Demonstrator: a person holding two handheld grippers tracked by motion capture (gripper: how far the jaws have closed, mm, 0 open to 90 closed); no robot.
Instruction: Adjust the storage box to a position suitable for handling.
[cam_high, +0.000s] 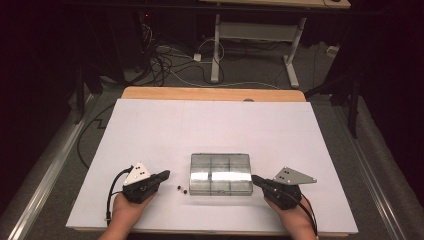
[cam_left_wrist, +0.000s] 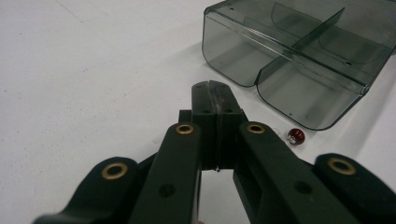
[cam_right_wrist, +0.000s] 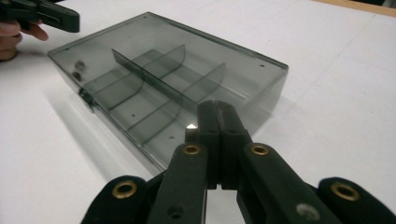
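Observation:
A clear smoky plastic box (cam_high: 220, 174) with inner dividers sits on the white table near its front middle. It is also in the left gripper view (cam_left_wrist: 299, 60) and the right gripper view (cam_right_wrist: 168, 88). Two small dark red beads (cam_high: 182, 189) lie just left of the box; one bead (cam_left_wrist: 296, 136) shows beside the left jaws. My left gripper (cam_high: 164, 175) rests left of the beads, jaws shut and empty (cam_left_wrist: 215, 93). My right gripper (cam_high: 256, 179) points at the box's right front corner, shut with nothing in it (cam_right_wrist: 217, 112).
The white sheet (cam_high: 210, 130) covers a wooden table whose far edge (cam_high: 210, 93) shows. Behind it on the floor lie cables (cam_high: 170, 60) and a desk frame (cam_high: 255, 35). Wide bare sheet stretches behind and beside the box.

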